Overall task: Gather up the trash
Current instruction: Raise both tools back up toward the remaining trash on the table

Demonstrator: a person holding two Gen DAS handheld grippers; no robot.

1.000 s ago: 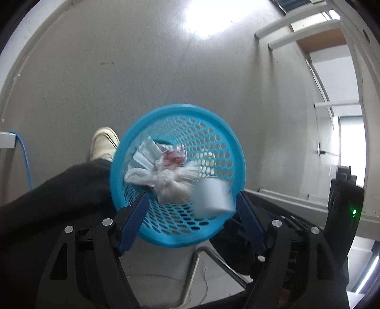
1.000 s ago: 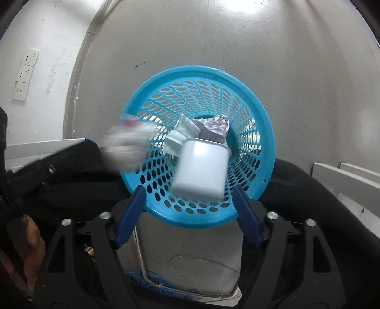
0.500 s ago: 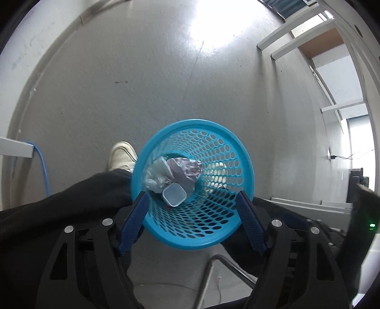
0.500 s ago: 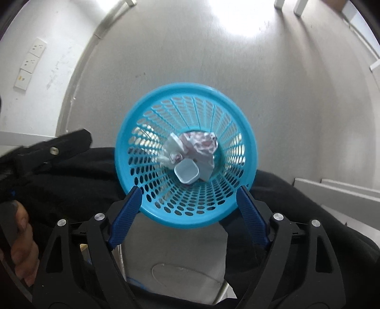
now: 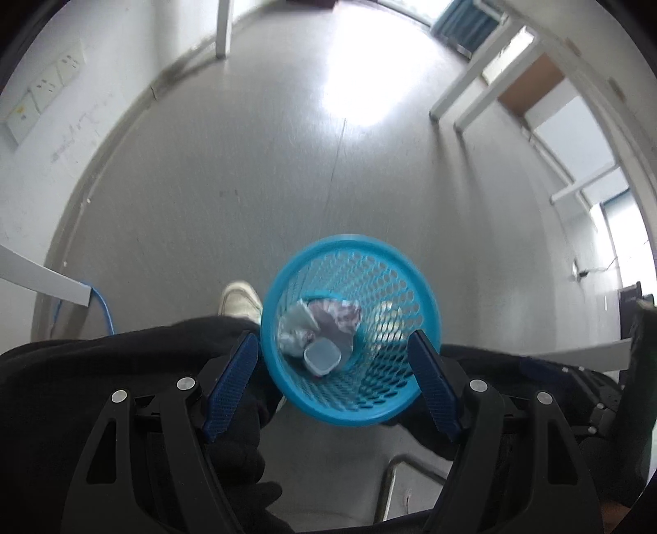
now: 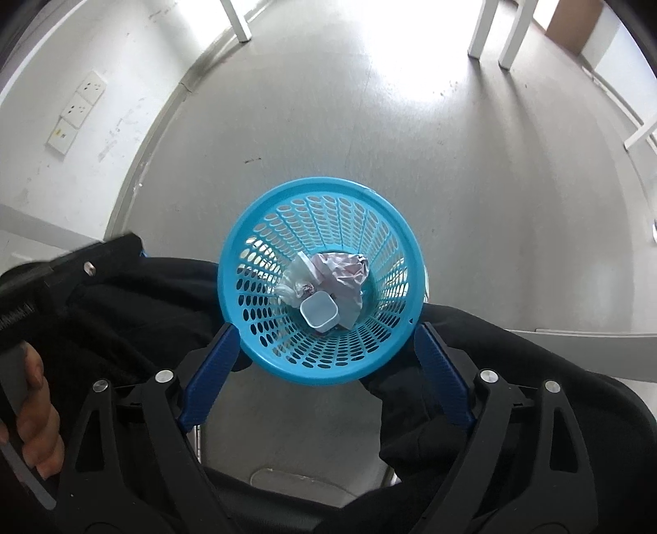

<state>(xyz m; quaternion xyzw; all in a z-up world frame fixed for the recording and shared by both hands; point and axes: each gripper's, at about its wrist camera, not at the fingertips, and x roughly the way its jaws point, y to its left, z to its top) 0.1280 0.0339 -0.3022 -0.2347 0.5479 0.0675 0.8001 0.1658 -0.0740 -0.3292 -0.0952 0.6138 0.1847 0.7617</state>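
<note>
— Trash first: what can you actually make out inside the round blue perforated plastic basket (image 6: 263,230)?

— On its bottom lies a small white square plastic cup (image 6: 319,314), mouth up, touching a crumpled grey-and-pink foil wrapper (image 6: 343,271) and a wad of clear, wrinkled plastic film (image 6: 293,283). Whatever sits beneath them is covered. From the left wrist the same heap is blurred, so the wrapper's print cannot be read.

— And where does the basket stand?

— On the grey floor (image 6: 472,172), between the person's black-trousered legs (image 6: 135,304). Its near wall is partly cut off by the knees; a white shoe (image 5: 240,302) shows beside it, only the toe visible.

— The tools?

— Both point steeply down over the basket. The left gripper (image 5: 332,388) has its blue pads spread wide with nothing between them. The right gripper (image 6: 322,378) is opening at this moment, also empty, its pads framing the basket's near rim without touching it.

— Anything at the edges?

— A hand (image 6: 35,415) at the left border of the right wrist view, probably gripping the other tool's handle, though it is cropped. White furniture legs (image 6: 488,28) run off the top edge.
</note>
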